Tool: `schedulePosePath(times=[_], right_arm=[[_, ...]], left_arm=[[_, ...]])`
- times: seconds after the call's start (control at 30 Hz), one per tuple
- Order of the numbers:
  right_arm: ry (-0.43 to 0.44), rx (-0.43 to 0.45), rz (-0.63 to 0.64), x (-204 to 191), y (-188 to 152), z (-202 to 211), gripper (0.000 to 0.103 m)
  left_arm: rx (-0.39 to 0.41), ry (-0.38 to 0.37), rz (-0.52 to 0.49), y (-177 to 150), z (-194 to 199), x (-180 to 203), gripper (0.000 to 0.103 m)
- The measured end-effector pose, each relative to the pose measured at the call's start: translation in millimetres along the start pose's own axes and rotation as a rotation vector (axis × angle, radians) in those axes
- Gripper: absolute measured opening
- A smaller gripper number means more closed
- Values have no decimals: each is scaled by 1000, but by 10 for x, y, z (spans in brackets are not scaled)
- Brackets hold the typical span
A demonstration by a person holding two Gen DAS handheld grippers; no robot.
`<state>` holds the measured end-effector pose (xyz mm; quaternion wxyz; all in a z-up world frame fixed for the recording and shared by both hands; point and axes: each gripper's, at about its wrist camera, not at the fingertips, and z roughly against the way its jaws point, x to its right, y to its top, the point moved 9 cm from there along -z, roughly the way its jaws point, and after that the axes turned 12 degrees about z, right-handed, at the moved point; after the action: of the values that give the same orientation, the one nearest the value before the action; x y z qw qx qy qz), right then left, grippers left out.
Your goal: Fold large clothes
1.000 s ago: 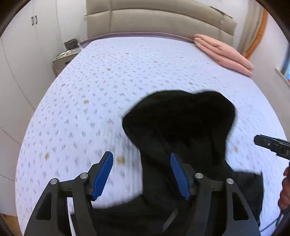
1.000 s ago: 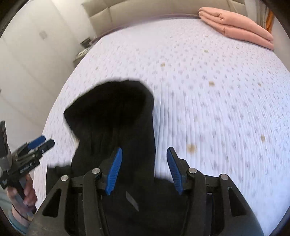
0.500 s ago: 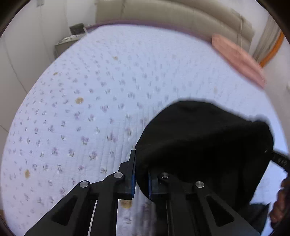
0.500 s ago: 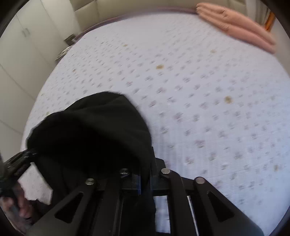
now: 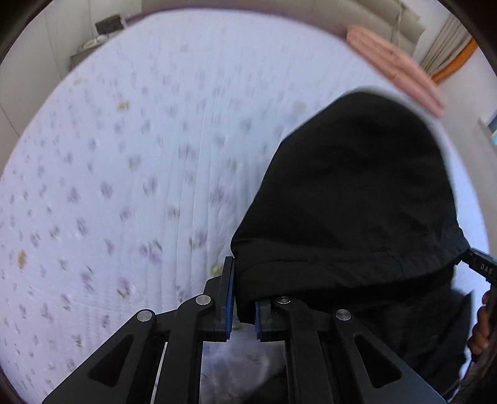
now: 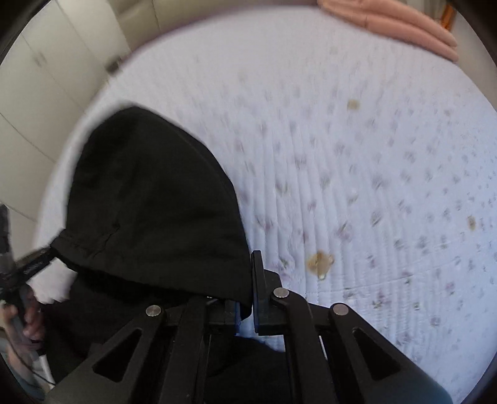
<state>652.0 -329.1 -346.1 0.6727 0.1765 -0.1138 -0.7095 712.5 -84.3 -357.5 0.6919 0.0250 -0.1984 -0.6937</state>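
Note:
A black garment hangs lifted over the bed, stretched between my two grippers. My left gripper is shut on its left edge, with the cloth pinched between the blue pads. My right gripper is shut on the opposite edge of the black garment. In the left wrist view the right gripper's tip shows at the far right, holding the cloth. In the right wrist view the left gripper shows at the far left. The lower part of the garment droops below the fingers.
The bed has a pale lilac flowered cover. A folded pink blanket lies at its far right corner and also shows in the right wrist view. A padded headboard, a nightstand and white wardrobes stand behind and to the left.
Both grippers were open over the garment lying on the bed a second ago. They have shut on its edges and lifted it, and the cloth now hangs higher between them.

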Motion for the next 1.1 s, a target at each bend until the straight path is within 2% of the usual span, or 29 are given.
schedulePosePath(times=[0.07,0.13,0.17,0.2,0.23,0.27,0.3,0.4,0.5,0.63,0.73,0.77,0.83,0.87,0.9,0.93,0.97,1.03,1.07,1.1], right_arm=[[-11,-61,-11,38,-86,-274,4],[-5,-52,-20,69,-58,-251,5],[-4,-57,-15,79,-48,-204,8],[-2,-57,-11,109,-45,-104,16],[6,-59,-5,126,-50,-29,20],[14,-65,9,148,-63,70,26],[20,-67,19,160,-73,153,33],[26,-29,55,189,-56,504,38],[50,46,87,44,93,807,38],[70,125,143,-316,451,924,38],[126,169,153,-473,659,981,38],[131,182,155,-515,708,989,39],[60,164,168,-523,787,891,40],[22,128,189,-519,799,744,40],[3,101,202,-505,778,619,40],[-15,71,213,-476,727,441,40],[-28,37,225,-435,639,273,40],[-37,-89,248,-351,371,-128,40],[-25,-122,255,-343,267,-244,40],[-25,-115,267,-341,198,-301,40]], left_arm=[[-1,-34,23,10,-25,-13,14],[5,-58,32,31,85,-20,20],[20,-67,22,33,167,-28,30],[32,-71,6,31,251,-45,43],[32,-76,-22,-14,383,-56,51],[23,-86,-44,-63,476,-64,64],[22,-96,-64,-110,575,-71,66],[49,-105,-128,-198,885,-63,66],[135,-161,-166,-80,1197,166,66],[231,-287,-225,206,1420,721,66],[237,-372,-196,373,1367,909,66],[225,-361,-186,406,1284,924,66],[196,-261,-193,486,999,926,65],[165,-193,-197,487,770,874,56],[132,-157,-194,453,586,830,40],[76,-120,-190,379,345,739,35],[40,-95,-190,319,194,680,31],[-7,-63,-200,187,-23,581,29],[-1,-68,-202,139,-64,561,29],[19,-71,-201,119,-75,548,29]])
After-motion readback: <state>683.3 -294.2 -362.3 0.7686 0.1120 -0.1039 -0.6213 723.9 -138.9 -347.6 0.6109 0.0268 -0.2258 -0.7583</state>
